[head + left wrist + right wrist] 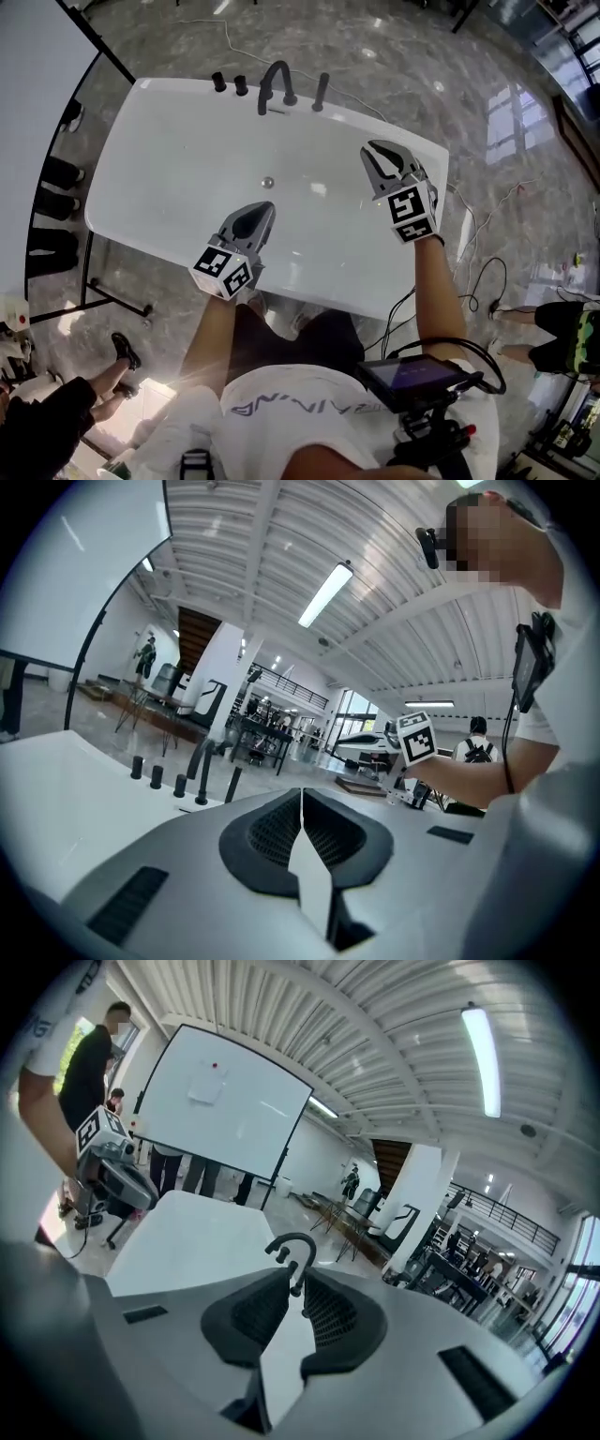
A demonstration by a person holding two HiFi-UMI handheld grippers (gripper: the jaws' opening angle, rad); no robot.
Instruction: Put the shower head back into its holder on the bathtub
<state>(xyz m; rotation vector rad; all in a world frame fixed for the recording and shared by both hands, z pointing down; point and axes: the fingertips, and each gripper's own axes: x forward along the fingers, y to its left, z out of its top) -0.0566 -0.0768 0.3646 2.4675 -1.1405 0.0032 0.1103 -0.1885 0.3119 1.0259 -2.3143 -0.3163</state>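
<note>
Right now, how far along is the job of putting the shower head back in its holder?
Looks done: the shower head stands upright on the bathtub rim beside the faucet, apparently seated. In hand: nothing; the left gripper is shut, the right gripper slightly open, both empty above the tub. Left: seemingly nothing.

Left: grey moulded left gripper (265, 208), black ribbed pads (270, 832), white cube (223, 272) with black square markers.
Right: matching grey right gripper (373, 152), white marker cube (412, 214).
Top: white short-sleeved T-shirt (281, 405), grey lettering.
Legs: black shorts (281, 337).
Chest: black screen unit (412, 375), looping black cable (501, 373).
</note>
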